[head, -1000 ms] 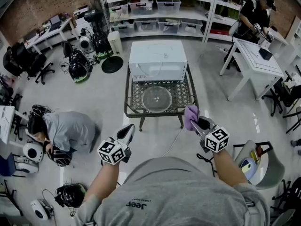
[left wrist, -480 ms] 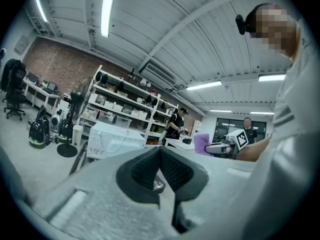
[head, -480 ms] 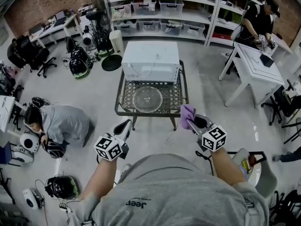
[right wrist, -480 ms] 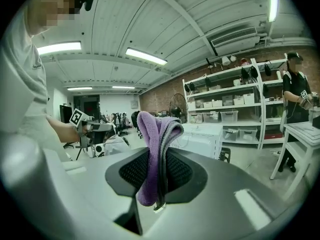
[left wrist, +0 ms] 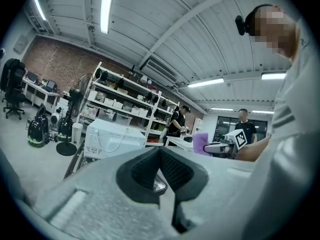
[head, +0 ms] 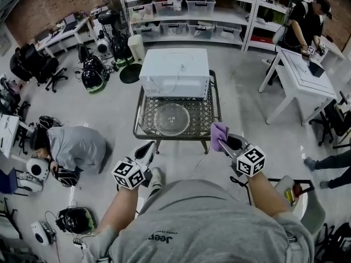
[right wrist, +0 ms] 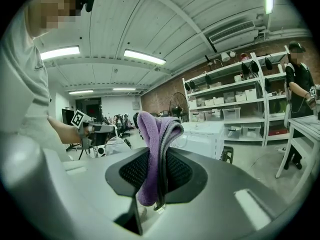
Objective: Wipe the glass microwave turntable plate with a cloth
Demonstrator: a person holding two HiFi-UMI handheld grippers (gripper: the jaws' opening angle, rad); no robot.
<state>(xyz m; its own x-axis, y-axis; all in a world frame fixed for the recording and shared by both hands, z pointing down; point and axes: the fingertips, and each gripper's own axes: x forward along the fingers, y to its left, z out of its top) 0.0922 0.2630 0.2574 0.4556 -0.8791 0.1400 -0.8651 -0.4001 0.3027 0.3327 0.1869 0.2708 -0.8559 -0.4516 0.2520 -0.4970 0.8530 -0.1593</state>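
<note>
one cloth tight in right gripper

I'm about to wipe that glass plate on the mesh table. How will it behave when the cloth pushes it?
The glass plate lies flat and unheld on the mesh table, so it will probably slide or spin under sideways strokes. Being glass, it is likely rigid, fairly heavy, and breakable if it slips off. The empty left gripper might steady it.

Left hand-held gripper jaws together; right hand-held gripper clamps cloth; forearms forward
</note>
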